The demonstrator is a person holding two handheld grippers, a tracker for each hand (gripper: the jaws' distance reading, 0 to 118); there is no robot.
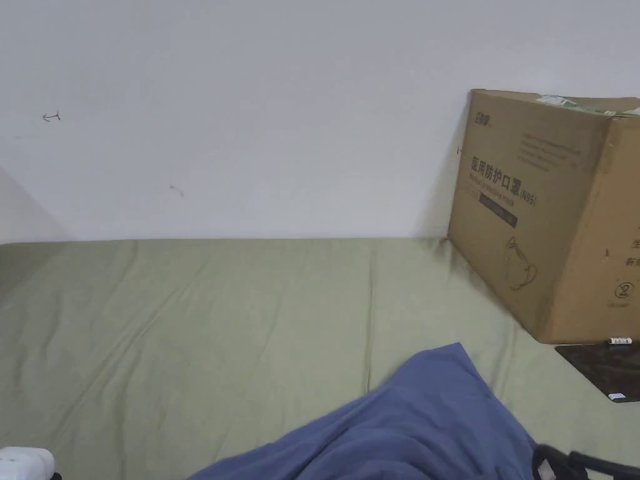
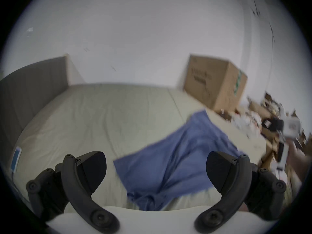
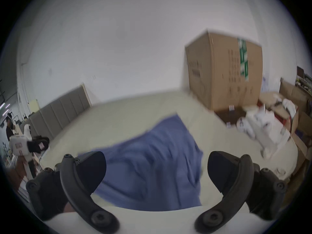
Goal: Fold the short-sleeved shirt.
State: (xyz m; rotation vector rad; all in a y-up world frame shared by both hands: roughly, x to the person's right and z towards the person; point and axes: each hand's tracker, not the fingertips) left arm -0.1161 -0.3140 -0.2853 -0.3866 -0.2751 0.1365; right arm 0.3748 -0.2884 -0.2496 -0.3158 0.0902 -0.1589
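The blue short-sleeved shirt (image 1: 412, 425) lies rumpled on the green sheet (image 1: 187, 325), at the near right of the bed. In the left gripper view the shirt (image 2: 182, 156) stretches away ahead of my left gripper (image 2: 156, 168), which is open with its jaws wide apart and holding nothing. In the right gripper view my right gripper (image 3: 157, 167) is also open and hovers just short of the shirt (image 3: 152, 166), whose near part is bunched. Both gripper views are blurred. Farther off at the left edge of that view, a hand holds the left gripper (image 3: 28, 145).
A large cardboard box (image 1: 550, 212) stands against the white wall at the bed's far right, with a dark board (image 1: 603, 369) in front of it. A phone (image 2: 16, 158) lies at the bed's left edge. A grey headboard (image 2: 33, 85) bounds the left. White bags and boxes (image 3: 263, 128) are piled to the right.
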